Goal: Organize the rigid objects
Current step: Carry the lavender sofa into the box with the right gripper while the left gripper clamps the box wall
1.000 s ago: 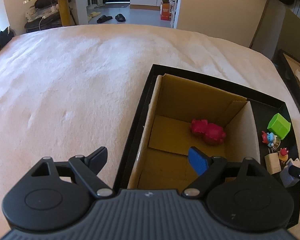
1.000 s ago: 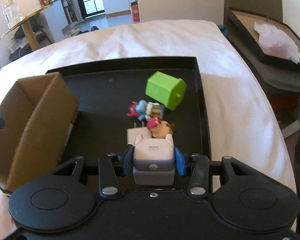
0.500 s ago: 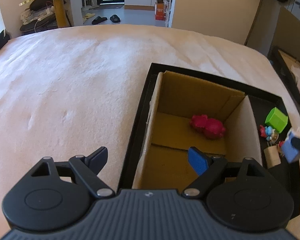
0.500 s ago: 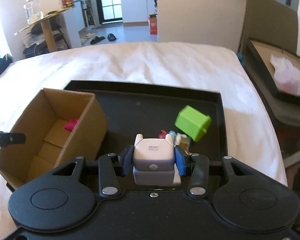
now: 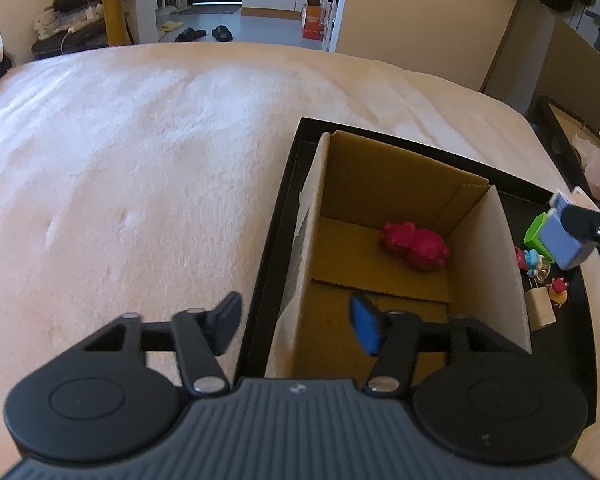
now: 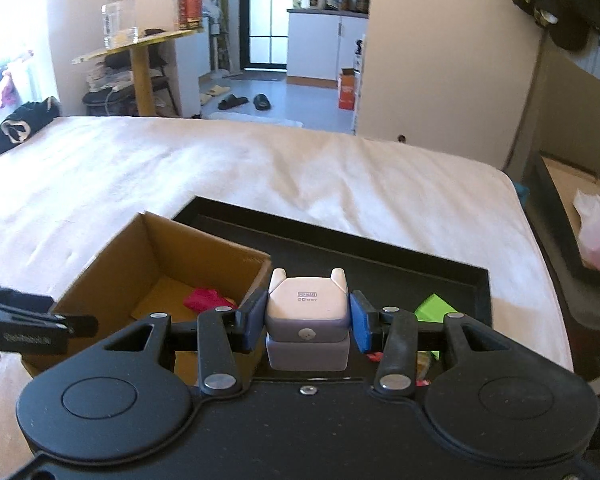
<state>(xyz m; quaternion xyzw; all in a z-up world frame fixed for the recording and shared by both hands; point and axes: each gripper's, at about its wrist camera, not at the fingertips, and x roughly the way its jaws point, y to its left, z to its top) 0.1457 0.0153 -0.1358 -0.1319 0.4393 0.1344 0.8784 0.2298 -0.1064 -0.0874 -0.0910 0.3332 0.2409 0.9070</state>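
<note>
Right gripper clamped on white-and-lilac toy cube, pads pressed to both side faces. Lifted well clear of black tray versus a second ago, when cube sat low just in front of wooden block and figures; now carried up and left, hanging beside near right corner of cardboard box, not yet over the opening. Same cube seen from left wrist view at far right, in the air above tray items.

Meaning for task: pick done, transport under way, drop into box likely next. Needs a further shift left before release, else cube lands on box wall or back on tray.

Left gripper spread wide, holding nothing, parked over near left wall of box; barely changed from a second ago.

Already in box: red toy on floor near far right corner. Left on tray: green cube, small red-blue figure, wooden block, small orange-red figure.

Readable text: "POP MART" and "© Disney" on cube face. Lettering on left gripper finger in right view too blurred to read.
</note>
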